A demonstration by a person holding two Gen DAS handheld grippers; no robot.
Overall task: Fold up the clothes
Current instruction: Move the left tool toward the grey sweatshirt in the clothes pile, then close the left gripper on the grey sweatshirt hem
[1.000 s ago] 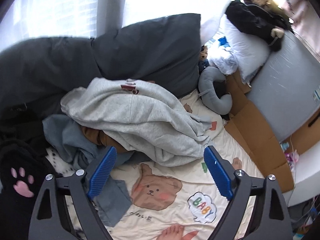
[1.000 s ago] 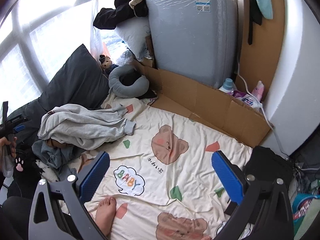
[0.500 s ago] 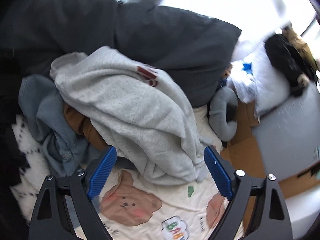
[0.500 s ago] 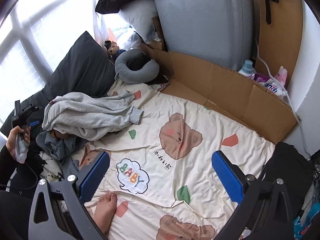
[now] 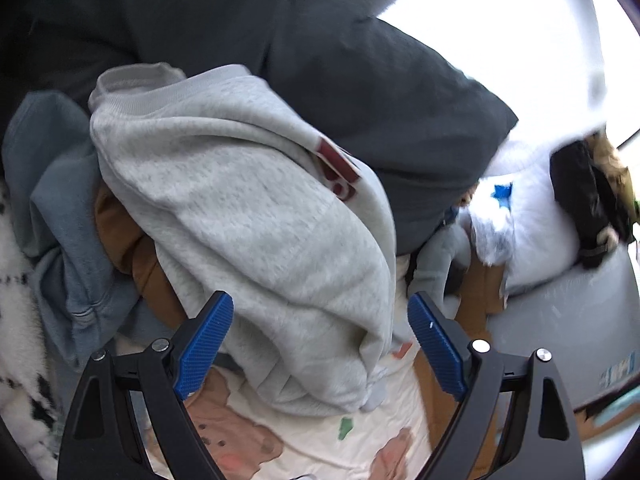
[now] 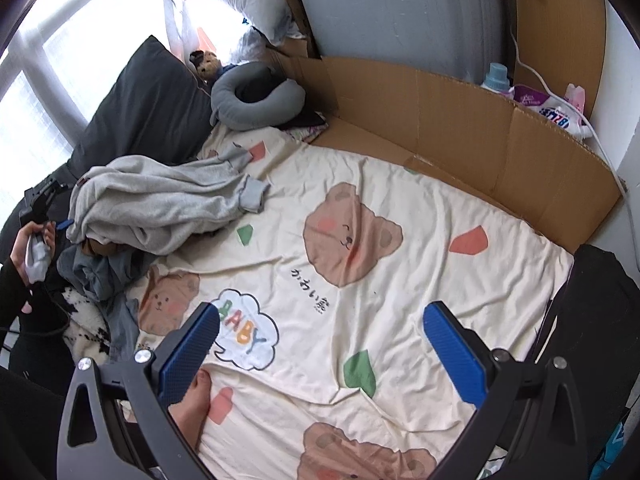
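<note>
Both grippers down toward the pile, jaws wide and empty

The left gripper [image 5: 320, 344] has dropped closer and rolled, its pads now flanking the grey sweatshirt's [image 5: 256, 216] lower edge without touching; pickup seems imminent. The right gripper [image 6: 320, 356] hangs lower over the bear blanket [image 6: 400, 320], the crumpled sweatshirt at ten o'clock.

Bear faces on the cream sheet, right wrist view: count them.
3 bear faces: one mid-sheet, one left beside the clothes pile, one cut off at the bottom edge. The pile may hide more.
</note>
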